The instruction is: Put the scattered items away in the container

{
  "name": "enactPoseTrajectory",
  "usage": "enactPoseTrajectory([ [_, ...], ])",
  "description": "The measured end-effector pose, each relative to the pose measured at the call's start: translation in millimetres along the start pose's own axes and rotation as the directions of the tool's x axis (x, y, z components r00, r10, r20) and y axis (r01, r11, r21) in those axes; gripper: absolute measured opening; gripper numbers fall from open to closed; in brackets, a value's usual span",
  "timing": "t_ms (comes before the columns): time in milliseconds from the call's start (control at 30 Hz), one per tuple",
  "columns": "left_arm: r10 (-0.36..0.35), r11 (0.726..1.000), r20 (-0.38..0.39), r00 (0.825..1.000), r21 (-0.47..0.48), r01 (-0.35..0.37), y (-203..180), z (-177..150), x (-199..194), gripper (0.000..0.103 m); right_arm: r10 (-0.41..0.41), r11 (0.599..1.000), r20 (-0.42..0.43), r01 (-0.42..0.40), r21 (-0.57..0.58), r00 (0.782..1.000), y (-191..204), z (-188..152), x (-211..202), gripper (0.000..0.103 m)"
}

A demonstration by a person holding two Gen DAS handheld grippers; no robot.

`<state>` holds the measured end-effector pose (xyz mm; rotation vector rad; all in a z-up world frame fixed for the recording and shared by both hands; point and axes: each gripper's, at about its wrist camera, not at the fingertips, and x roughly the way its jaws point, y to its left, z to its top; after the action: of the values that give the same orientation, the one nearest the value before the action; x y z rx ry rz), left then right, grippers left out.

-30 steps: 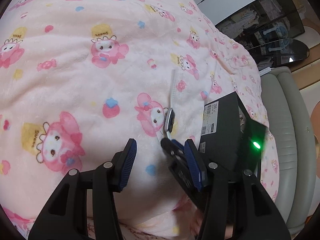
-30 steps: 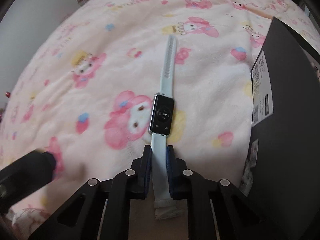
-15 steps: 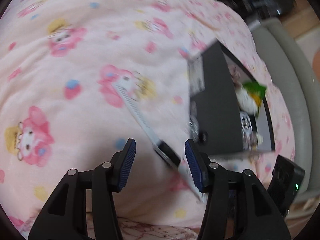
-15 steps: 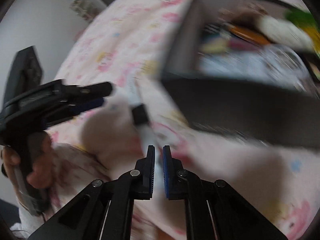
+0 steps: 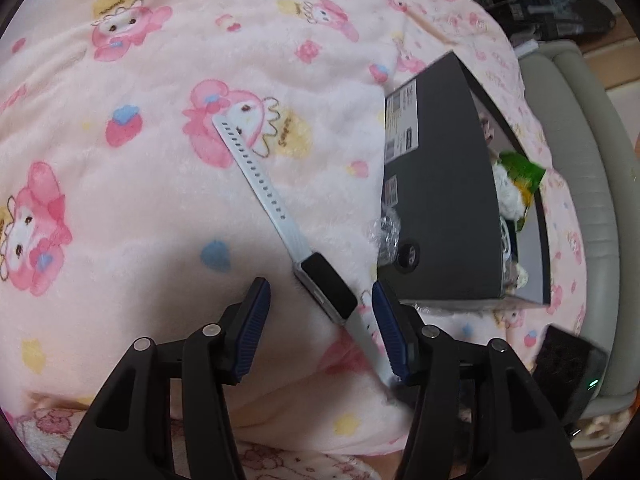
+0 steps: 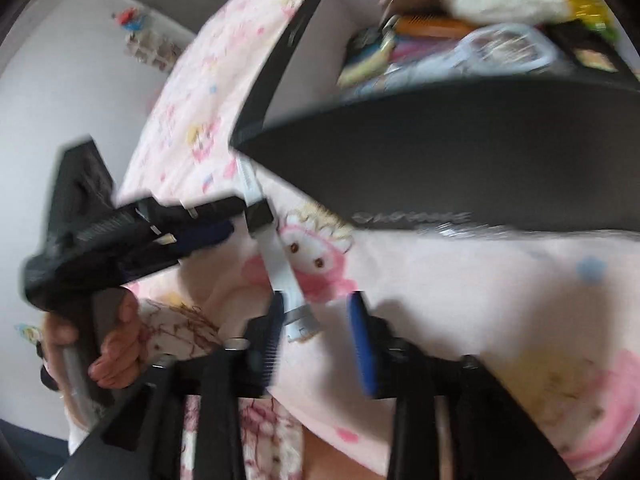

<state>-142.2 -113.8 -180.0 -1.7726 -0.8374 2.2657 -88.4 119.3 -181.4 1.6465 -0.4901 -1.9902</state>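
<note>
Step in hand, by judgement: a handover or re-grip of the smartwatch (image 5: 329, 287) on its way to the container (image 5: 444, 216). The right gripper (image 6: 320, 330) has its fingers parting, with the buckle end of the strap lying loose between them and no pad pressing on it. The left gripper (image 5: 320, 320) is also spreading, its fingers astride the watch body; the strap's near end runs close along the right-hand pad (image 5: 390, 332), but no clamping is evident. The watch lies flat on the pink patterned blanket (image 5: 160, 200), just beside the container's near corner, which stands at about 2 o'clock from the watch face. Description of item: black rectangular face, pale blue-white strap stretched straight, the perforated half pointing to 11 o'clock. The next move likely calls for one gripper to close on the body or strap, then lift it over the dark wall into the container, already partly filled.
</note>
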Motion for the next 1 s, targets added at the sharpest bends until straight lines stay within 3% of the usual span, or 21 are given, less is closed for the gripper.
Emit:
enactPoseTrajectory([
  [133, -0.009, 1.0, -0.014, 1.0, -0.007, 0.009, -0.6, -0.1, 5.3, 0.055, 0.057, 0.998, -0.006, -0.057, -0.037, 0.998, 12.8, 1.6, 15.1, 0.031],
  [167, -0.006, 1.0, -0.012, 1.0, -0.003, 0.006, -1.0, -0.1, 5.3, 0.055, 0.05, 0.998, -0.003, -0.05, -0.048, 0.999, 15.3, 1.1, 15.0, 0.016],
  [333, -0.071, 0.997, -0.035, 0.997, -0.018, 0.07, 3.9, 0.1, 4.0, 0.059, -0.034, 0.988, 0.084, 0.046, -0.148, 0.996, 24.9, -12.7, -23.4, 0.016],
  [433, -0.086, 0.996, -0.042, 0.995, -0.025, 0.085, 5.2, -0.9, 2.6, 0.059, -0.083, 0.98, 0.103, 0.1, -0.17, 0.991, 11.5, -22.3, -51.2, 0.016],
  [600, -0.042, 0.999, -0.045, 0.998, -0.026, 0.041, 0.6, -1.0, 6.4, 0.06, -0.174, 0.98, 0.121, 0.183, -0.072, 0.977, -24.8, -21.8, -76.2, 0.019],
  [733, -0.077, 0.994, -0.032, 0.997, -0.079, 0.074, -2.8, 1.3, 16.7, 0.062, -0.122, 0.992, 0.185, 0.128, -0.016, 0.975, -32.2, -13.2, -89.9, 0.02],
  [867, -0.042, 0.992, 0.001, 0.999, -0.123, 0.042, -0.5, 8.5, 25.2, 0.062, -0.081, 0.996, 0.159, 0.077, 0.034, 0.984, -41.2, -16.3, -86.0, 0.029],
  [1000, -0.05, 0.989, 0.009, 0.999, -0.139, 0.05, -1.7, 20.9, 40.5, 0.062, -0.079, 0.978, 0.157, 0.045, 0.205, 0.984, -78.4, -20.5, -88.8, 0.036],
])
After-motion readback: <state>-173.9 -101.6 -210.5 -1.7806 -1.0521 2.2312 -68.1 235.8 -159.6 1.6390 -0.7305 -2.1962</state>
